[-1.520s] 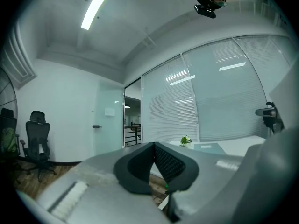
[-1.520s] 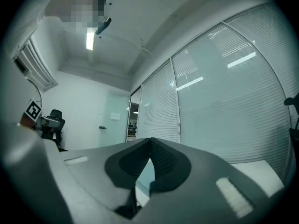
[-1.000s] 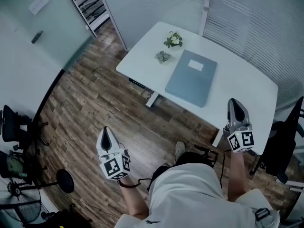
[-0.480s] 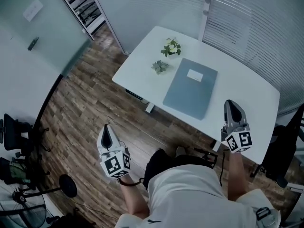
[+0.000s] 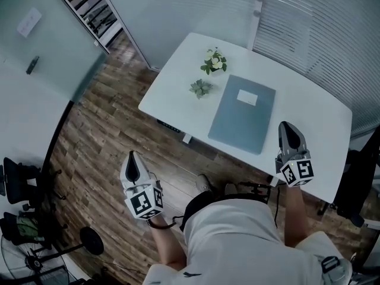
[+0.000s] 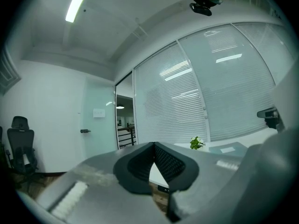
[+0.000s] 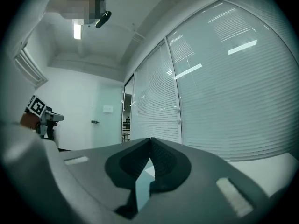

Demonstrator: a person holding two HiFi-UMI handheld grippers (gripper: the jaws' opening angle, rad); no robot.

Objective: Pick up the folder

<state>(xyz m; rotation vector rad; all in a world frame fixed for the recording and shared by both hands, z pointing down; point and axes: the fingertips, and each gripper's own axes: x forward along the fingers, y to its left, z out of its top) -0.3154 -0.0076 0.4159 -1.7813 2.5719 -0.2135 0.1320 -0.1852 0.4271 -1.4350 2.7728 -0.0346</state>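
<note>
Nothing done yet, we reckon: blue folder (image 5: 242, 113) flat on white table (image 5: 176, 76), left gripper (image 5: 132, 159), right gripper (image 5: 287, 127) both closed, empty, near side. Whole pickup left.

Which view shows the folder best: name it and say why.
The head view: the whole blue folder lies flat on the white table, label and all edges visible. The left gripper view catches only a thin edge-on sliver far right. The right gripper view does not show it clearly.
</note>
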